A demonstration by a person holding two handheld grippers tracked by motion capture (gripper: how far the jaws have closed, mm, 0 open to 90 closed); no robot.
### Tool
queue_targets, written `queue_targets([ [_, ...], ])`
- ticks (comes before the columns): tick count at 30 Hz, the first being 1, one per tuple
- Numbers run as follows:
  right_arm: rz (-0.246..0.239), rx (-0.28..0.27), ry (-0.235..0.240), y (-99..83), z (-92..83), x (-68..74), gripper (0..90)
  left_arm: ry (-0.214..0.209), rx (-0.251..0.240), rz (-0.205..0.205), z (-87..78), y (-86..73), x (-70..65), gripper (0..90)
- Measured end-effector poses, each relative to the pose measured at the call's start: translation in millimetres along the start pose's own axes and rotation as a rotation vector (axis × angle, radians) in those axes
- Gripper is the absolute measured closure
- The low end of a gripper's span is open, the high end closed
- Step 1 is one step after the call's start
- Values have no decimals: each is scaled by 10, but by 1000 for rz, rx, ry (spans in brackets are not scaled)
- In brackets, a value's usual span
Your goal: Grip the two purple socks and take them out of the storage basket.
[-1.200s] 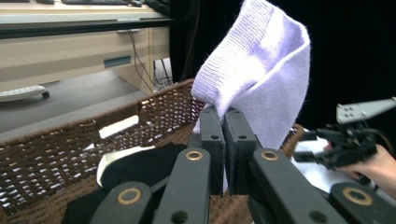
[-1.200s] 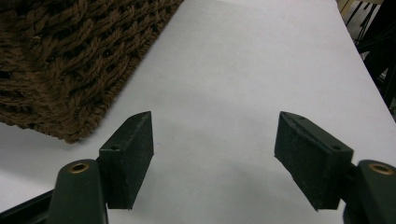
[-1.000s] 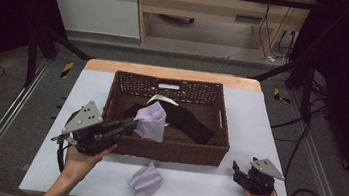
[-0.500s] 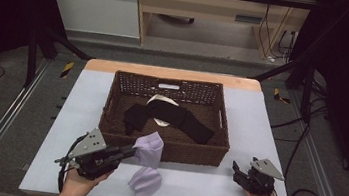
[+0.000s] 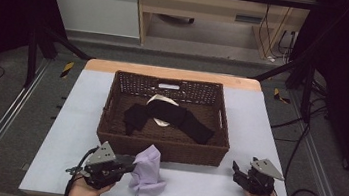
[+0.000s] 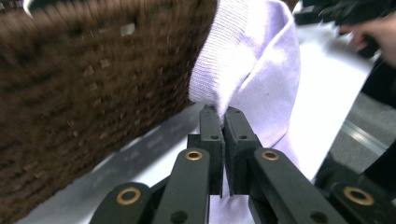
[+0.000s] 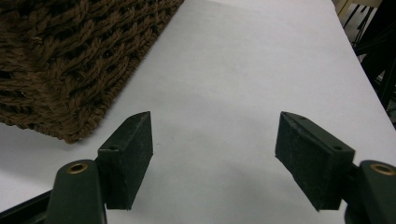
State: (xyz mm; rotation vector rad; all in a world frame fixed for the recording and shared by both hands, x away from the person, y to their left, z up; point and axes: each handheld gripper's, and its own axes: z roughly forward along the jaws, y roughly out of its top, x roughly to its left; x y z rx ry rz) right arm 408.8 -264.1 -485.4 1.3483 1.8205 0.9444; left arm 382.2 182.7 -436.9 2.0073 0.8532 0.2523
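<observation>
My left gripper is shut on a lilac sock low over the table's front edge. The sock's lower part drapes onto the table, just in front of the brown wicker basket. Inside the basket lie a black garment and a pale cloth partly under it. My right gripper rests open near the front right of the table, with nothing between its jaws, beside the basket's corner.
The white table has free room at the front right and along both sides of the basket. A metal frame and cables stand around the table. The other hand and gripper appear far off in the left gripper view.
My left gripper has come down and toward the front edge with the lilac sock, which now touches the table and hides the second lilac piece. The right gripper has stayed still.
</observation>
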Motion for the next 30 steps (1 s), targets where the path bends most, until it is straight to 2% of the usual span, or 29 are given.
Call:
queue_targets([
  [6,0,1,0,0,1,-1,272,16,23,5,98,-55,11,826],
  [9,-2,-2,1,-1,-3,2,269,53,16,22,86,-69,12,715],
  [11,-2,-3,0,-1,-4,1,266,75,1,16,48,-74,27,639],
  [17,1,-4,-4,-2,-5,0,260,142,-29,-31,-125,-153,170,524],
  [19,1,-4,-5,-1,-5,-3,257,166,-32,-53,-178,-206,231,514],
  [24,8,-6,-7,-2,-6,-7,246,224,-42,-55,-311,-327,365,485],
  [26,13,-6,-7,-2,-8,-7,236,248,-50,-71,-359,-354,416,469],
  [28,13,-6,-11,-2,-8,-6,226,271,-69,-93,-399,-360,459,440],
  [30,11,-6,-13,-2,-7,-6,224,276,-91,-108,-427,-353,484,413],
])
